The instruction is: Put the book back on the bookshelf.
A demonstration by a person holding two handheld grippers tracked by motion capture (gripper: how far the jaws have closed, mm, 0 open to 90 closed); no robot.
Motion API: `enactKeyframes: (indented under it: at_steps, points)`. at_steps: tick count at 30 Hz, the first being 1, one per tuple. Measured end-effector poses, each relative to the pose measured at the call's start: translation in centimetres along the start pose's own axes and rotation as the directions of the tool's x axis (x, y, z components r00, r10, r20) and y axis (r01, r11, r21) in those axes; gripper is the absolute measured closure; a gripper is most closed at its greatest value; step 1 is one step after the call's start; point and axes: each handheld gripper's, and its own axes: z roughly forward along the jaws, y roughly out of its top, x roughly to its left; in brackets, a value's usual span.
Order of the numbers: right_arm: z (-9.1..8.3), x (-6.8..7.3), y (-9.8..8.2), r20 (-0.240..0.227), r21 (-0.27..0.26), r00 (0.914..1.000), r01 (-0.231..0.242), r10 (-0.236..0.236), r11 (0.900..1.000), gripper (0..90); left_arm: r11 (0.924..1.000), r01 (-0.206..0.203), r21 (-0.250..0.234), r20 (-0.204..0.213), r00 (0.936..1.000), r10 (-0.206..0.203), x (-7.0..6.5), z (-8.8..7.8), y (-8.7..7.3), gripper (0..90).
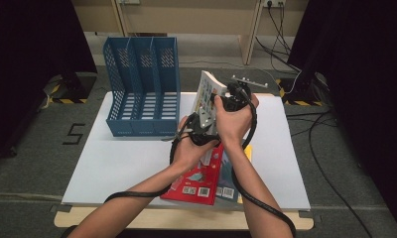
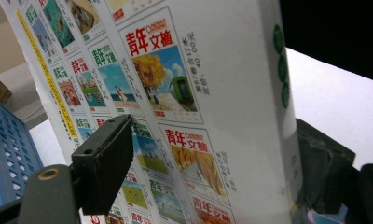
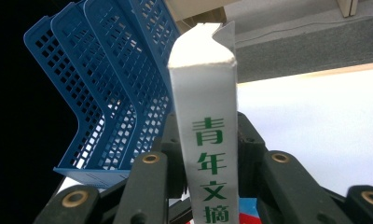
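A thick white book (image 1: 207,92) with rows of small cover pictures is held upright above the table, between both hands. My left gripper (image 1: 204,122) comes at its lower part from below. In the left gripper view one pad (image 2: 105,163) lies against the printed cover (image 2: 212,93) and the other jaw sits behind the spine side. My right gripper (image 1: 222,102) holds it from the right. In the right gripper view the white spine (image 3: 205,116) with green characters stands between the jaws of my right gripper (image 3: 208,140), and both pads rest on its sides.
A blue three-slot file rack (image 1: 142,94) stands at the back left of the white table (image 1: 112,163), close to the book's left. A red book and more books (image 1: 199,181) lie flat at the front edge under my forearms. Cables trail on the floor at the right.
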Motion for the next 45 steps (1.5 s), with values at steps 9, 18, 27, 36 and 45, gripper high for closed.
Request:
enactKeyframes:
  at_steps: [9, 18, 27, 36, 45]
  points:
    - [-0.2, -0.2, 0.0, 0.0, 0.001, 1.0, -0.003, 0.003, 1.0, 71.8, 0.9993, 0.038, 0.004, 0.022, 0.999, -0.038, 0.6, -0.1, -0.6, 28.0]
    - [-0.3, 0.1, -0.1, 0.014, -0.001, 0.9999, 0.01, -0.01, 1.0, 72.1, 0.9993, 0.036, 0.003, 0.01, 0.9993, -0.036, 0.3, -0.4, -0.8, 32.8]
    - [-0.2, 1.2, -0.7, 0.03, -0.008, 0.9977, 0.061, -0.061, 0.998, 71.1, 0.9982, 0.059, 0.012, -0.022, 0.998, -0.059, 0.0, -1.7, -1.3, 43.9]
    - [0.1, 2.6, -1.1, 0.04, -0.007, 0.9944, 0.098, -0.098, 0.995, 67.9, 0.9947, 0.098, 0.029, -0.016, 0.9951, -0.098, 0.6, -3.1, -1.7, 51.9]
    - [0.8, 3.1, -1.7, 0.009, 0.027, 0.9922, 0.124, -0.124, 0.992, 47.6, 0.9915, 0.124, 0.039, 0.016, 0.9921, -0.125, 3.3, -5.1, -3.3, 72.5]
